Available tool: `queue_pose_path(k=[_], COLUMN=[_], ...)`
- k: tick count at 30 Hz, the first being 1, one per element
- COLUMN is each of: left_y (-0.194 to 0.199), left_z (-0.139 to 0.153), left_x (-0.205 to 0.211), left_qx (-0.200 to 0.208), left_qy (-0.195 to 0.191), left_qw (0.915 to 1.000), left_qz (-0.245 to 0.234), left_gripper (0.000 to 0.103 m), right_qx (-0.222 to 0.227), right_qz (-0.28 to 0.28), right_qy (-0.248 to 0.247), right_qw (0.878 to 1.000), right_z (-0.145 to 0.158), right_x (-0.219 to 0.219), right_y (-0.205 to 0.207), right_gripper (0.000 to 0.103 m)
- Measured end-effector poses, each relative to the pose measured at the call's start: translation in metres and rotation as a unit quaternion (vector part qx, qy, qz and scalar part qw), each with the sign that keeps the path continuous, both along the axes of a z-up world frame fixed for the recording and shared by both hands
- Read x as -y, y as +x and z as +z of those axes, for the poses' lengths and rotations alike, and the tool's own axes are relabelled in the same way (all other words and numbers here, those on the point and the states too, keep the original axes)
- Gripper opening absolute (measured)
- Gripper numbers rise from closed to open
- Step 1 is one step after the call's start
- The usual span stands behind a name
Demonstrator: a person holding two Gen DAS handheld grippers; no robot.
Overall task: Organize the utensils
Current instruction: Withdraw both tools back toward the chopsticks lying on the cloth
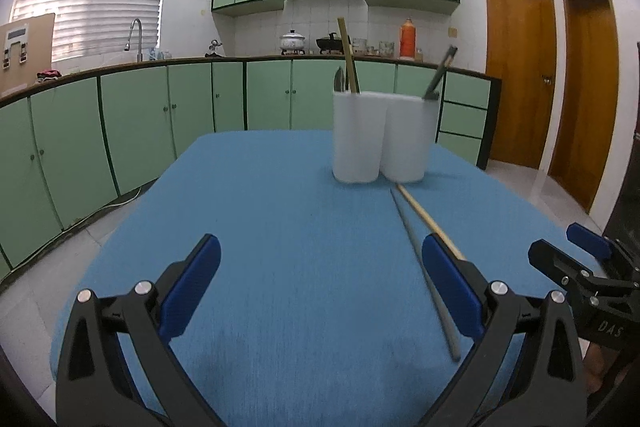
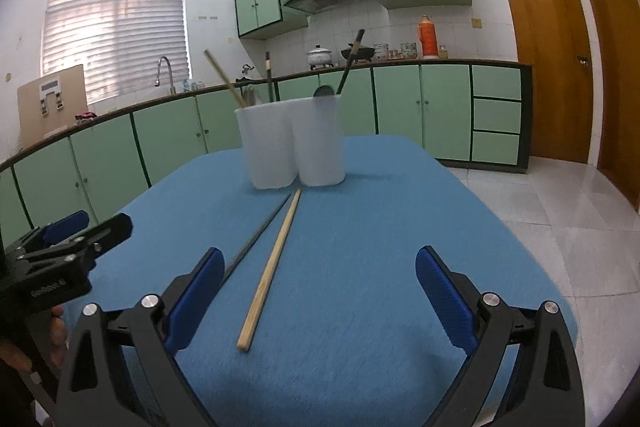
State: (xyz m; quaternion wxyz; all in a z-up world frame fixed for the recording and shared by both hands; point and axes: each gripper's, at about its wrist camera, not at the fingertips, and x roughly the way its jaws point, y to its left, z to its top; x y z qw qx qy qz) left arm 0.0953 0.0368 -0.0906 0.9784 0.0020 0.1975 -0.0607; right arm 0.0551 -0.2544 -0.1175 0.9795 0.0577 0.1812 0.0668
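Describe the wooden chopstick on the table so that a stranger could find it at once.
On the blue table, two white cups stand side by side. In front of them two long sticks lie in a narrow V. The wooden chopstick is the pale tan, thicker one; its neighbour is the thin dark grey chopstick.

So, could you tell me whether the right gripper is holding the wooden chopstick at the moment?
No, the right gripper is open and empty, while the wooden chopstick lies loose on the blue tablecloth.

Both grippers are hovering above the blue table (image 1: 280, 227), left gripper (image 1: 320, 291) and right gripper (image 2: 320, 303) side by side, jaws spread wide.
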Motion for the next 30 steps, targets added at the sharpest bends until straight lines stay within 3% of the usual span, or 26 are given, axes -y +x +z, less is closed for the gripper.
queue_pose_path(k=[6, 11, 19, 30], left_y=[-0.011, -0.013, -0.016, -0.017], left_z=[-0.017, -0.022, -0.025, -0.030], left_x=[-0.004, -0.010, -0.013, -0.008], left_qx=[-0.003, -0.008, -0.007, -0.013], left_qy=[0.007, 0.002, -0.003, -0.006], left_qw=[1.0000, 0.9998, 0.9998, 0.9998], left_qz=[0.006, 0.015, 0.018, 0.015], left_gripper=[0.098, 0.098, 0.098, 0.098], right_qx=[0.013, 0.015, 0.027, 0.039], right_qz=[0.007, 0.008, 0.005, 0.005], right_qy=[-0.024, -0.031, -0.045, -0.071], right_qw=[1.000, 0.999, 0.999, 0.997], right_z=[-0.014, -0.025, -0.036, -0.044], right_x=[-0.017, -0.026, -0.038, -0.055], right_y=[-0.008, -0.007, -0.013, -0.015], right_gripper=[0.084, 0.060, 0.033, 0.016])
